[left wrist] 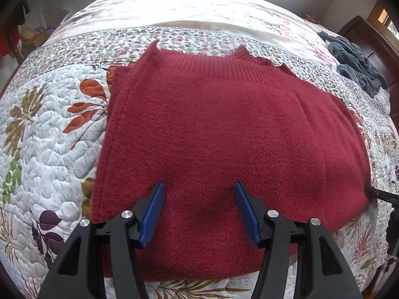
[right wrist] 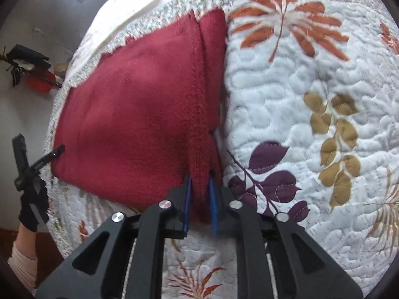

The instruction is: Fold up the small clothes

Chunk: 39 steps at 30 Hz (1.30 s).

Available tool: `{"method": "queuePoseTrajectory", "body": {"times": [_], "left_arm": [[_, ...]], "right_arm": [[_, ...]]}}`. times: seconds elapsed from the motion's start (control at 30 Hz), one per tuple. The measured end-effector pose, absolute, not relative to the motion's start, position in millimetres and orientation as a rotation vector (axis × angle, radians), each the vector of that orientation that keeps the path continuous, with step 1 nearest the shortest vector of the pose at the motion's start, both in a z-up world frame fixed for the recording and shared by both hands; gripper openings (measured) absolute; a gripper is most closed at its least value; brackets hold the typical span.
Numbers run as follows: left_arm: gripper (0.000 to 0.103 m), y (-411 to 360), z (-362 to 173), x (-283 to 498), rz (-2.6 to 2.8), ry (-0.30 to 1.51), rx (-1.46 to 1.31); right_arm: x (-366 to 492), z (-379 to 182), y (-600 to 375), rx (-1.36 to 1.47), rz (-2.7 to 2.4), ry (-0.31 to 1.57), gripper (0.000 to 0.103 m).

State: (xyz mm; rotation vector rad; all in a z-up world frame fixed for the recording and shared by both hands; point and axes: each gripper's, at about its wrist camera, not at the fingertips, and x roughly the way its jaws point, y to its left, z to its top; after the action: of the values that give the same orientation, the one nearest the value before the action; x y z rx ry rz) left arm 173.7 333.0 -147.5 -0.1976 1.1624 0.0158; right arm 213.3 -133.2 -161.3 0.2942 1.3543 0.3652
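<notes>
A dark red knit sweater point(left wrist: 224, 134) lies folded flat on the floral quilt point(left wrist: 49, 129), ribbed collar at the far side. My left gripper point(left wrist: 200, 186) hovers open just above the sweater's near part, blue pads spread wide with nothing between them. In the right wrist view the sweater point(right wrist: 134, 114) fills the left half, and a thick folded edge of it runs down into my right gripper point(right wrist: 200, 180), which is shut on that knit fold. The left gripper point(right wrist: 53, 153) shows there at the sweater's left corner, held by a gloved hand point(right wrist: 32, 206).
A grey-blue fluffy garment point(left wrist: 356, 62) lies on the bed at the far right, beside dark wooden furniture point(left wrist: 366, 39). Bare quilt point(right wrist: 299, 124) stretches to the right of the sweater. Clutter with a red item point(right wrist: 40, 82) sits beyond the bed's edge.
</notes>
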Motion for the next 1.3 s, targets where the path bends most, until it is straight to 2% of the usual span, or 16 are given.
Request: {"method": "queuePoseTrajectory", "body": {"times": [0.03, 0.1, 0.23, 0.43, 0.57, 0.67, 0.8, 1.13, 1.3], "left_arm": [[0.059, 331, -143, 175, 0.017, 1.155, -0.203], [0.059, 324, -130, 178, 0.008, 1.124, -0.209], [0.062, 304, -114, 198, -0.018, 1.088, -0.226], [0.062, 285, -127, 228, -0.030, 1.114, -0.252], [0.062, 283, -142, 235, -0.021, 1.146, -0.246], [0.062, 285, -151, 236, -0.016, 1.159, -0.247], [0.062, 291, -156, 235, -0.021, 1.162, -0.259], [0.063, 294, -163, 235, -0.022, 1.163, -0.251], [0.063, 294, -157, 235, -0.022, 1.171, -0.250]], "right_arm": [[215, -155, -135, 0.296, 0.365, 1.337, 0.026], [221, -139, -139, 0.316, 0.367, 1.295, 0.053], [242, -128, -146, 0.378, 0.370, 1.265, 0.058], [272, -155, -159, 0.517, 0.373, 1.310, 0.060], [286, -170, -158, 0.552, 0.390, 1.336, 0.054], [292, -180, -153, 0.559, 0.393, 1.353, 0.036], [296, -190, -150, 0.600, 0.388, 1.357, 0.021], [291, -198, -153, 0.623, 0.368, 1.354, 0.018], [293, -182, -147, 0.611, 0.363, 1.352, 0.014]]}}
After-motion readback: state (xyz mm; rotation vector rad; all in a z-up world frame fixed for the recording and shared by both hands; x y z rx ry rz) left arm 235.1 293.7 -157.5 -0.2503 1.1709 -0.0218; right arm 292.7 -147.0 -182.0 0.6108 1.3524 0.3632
